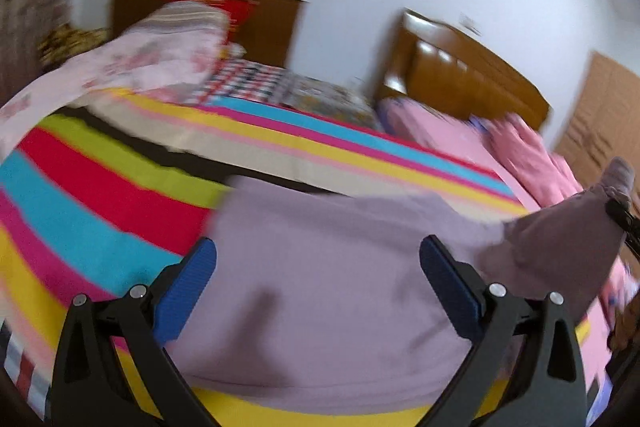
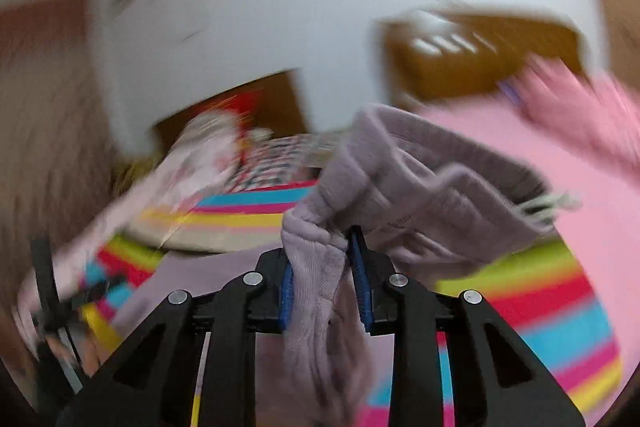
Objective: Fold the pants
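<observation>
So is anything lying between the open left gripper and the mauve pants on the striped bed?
Nothing visible. The left gripper hangs open directly over the pants; only bare cloth shows between its fingers. The right gripper already clamps one end.

No text, label, brand, number or sign can be read in either view. Motion blur smears every surface that might carry print, and the patterned fabrics show only stripes, checks and floral shapes.
</observation>
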`<state>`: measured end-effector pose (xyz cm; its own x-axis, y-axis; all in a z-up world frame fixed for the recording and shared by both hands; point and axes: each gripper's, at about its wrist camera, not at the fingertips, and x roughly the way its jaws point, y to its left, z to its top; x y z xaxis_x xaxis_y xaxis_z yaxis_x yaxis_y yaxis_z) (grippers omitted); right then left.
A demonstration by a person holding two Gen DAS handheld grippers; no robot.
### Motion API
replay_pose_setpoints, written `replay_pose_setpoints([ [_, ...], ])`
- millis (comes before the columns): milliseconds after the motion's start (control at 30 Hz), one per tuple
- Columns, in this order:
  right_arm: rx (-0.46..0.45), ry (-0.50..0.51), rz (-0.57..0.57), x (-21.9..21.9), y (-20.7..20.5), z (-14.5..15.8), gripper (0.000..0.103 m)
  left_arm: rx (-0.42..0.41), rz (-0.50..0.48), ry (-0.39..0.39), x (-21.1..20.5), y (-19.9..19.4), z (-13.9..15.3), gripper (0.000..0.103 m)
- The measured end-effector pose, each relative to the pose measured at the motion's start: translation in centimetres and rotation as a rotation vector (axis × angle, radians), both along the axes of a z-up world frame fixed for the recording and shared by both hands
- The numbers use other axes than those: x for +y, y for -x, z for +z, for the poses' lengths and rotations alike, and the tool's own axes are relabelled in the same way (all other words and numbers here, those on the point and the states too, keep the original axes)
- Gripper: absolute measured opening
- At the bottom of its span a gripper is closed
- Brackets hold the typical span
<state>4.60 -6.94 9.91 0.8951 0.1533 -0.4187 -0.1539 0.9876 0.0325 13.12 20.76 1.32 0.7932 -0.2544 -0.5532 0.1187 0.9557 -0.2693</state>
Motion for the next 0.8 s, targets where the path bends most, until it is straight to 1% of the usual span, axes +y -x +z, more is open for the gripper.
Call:
replay_pose_setpoints([
  [67, -0.009, 0.184, 0.097, 6.8, -0.8, -2.0, 0.028, 0.014, 0.052, 0.051, 3.2, 0.1, 0.0, 0.101],
  [100, -0.008, 0.298, 0.158, 10.7, -0.8, -4.2, 0.028, 0.022, 0.059, 0.077, 4.1, 0.1, -0.1, 0.101],
  [133, 0.011, 0.386, 0.214, 13.9, -1.0, -6.8, 0.028, 0.043, 0.048, 0.127, 5.4, -0.1, -0.4, 0.101],
  [167, 0.05, 0.466, 0.262, 16.5, -1.4, -9.7, 0.028, 0.074, 0.026, 0.182, 6.4, -0.3, -0.9, 0.101],
  [233, 0.106, 0.574, 0.302, 19.0, -1.6, -14.0, 0.028, 0.123, -0.025, 0.285, 7.6, -0.6, -2.0, 0.101],
  [267, 0.073, 0.621, 0.297, 19.7, -1.0, -15.2, 0.028, 0.15, -0.057, 0.334, 7.9, -0.8, -2.6, 0.101],
  [300, 0.023, 0.679, 0.278, 20.1, -0.4, -15.6, 0.028, 0.176, -0.086, 0.37, 7.9, -1.0, -3.0, 0.101],
  [333, 0.005, 0.681, 0.275, 19.9, 0.1, -15.4, 0.028, 0.202, -0.126, 0.41, 7.7, -1.2, -3.3, 0.101],
  [367, 0.004, 0.658, 0.272, 19.4, -0.1, -15.1, 0.028, 0.213, -0.158, 0.437, 7.4, -1.3, -3.4, 0.101],
  [400, -0.003, 0.656, 0.27, 19.1, -0.1, -14.9, 0.028, 0.22, -0.188, 0.461, 7.2, -1.5, -3.4, 0.101],
  [467, -0.046, 0.701, 0.267, 19.3, 0.7, -14.9, 0.028, 0.249, -0.286, 0.541, 5.9, -2.3, -3.2, 0.101],
  [500, -0.058, 0.715, 0.267, 20.0, 0.9, -14.6, 0.028, 0.281, -0.332, 0.552, 5.0, -2.8, -3.2, 0.101],
  [533, -0.07, 0.725, 0.266, 20.0, 1.2, -14.6, 0.028, 0.318, -0.365, 0.544, 4.0, -3.4, -3.2, 0.101],
  [633, -0.113, 0.749, 0.261, 19.6, 2.1, -14.3, 0.028, 0.494, -0.477, 0.49, -0.1, -5.7, -4.1, 0.101],
  [667, -0.115, 0.755, 0.263, 19.3, 2.3, -14.2, 0.029, 0.52, -0.507, 0.472, -1.5, -6.6, -4.2, 0.101],
  [700, -0.108, 0.758, 0.27, 19.2, 2.5, -14.2, 0.029, 0.54, -0.516, 0.451, -2.5, -7.2, -4.5, 0.101],
  [733, -0.1, 0.75, 0.281, 19.0, 2.5, -14.1, 0.03, 0.575, -0.509, 0.408, -3.7, -8.3, -5.0, 0.099],
  [767, -0.08, 0.716, 0.312, 18.4, 2.7, -13.5, 0.041, 0.601, -0.488, 0.375, -4.4, -9.2, -5.5, 0.096],
  [800, -0.072, 0.679, 0.325, 18.2, 2.4, -12.9, 0.05, 0.616, -0.469, 0.351, -4.9, -9.8, -6.0, 0.085],
])
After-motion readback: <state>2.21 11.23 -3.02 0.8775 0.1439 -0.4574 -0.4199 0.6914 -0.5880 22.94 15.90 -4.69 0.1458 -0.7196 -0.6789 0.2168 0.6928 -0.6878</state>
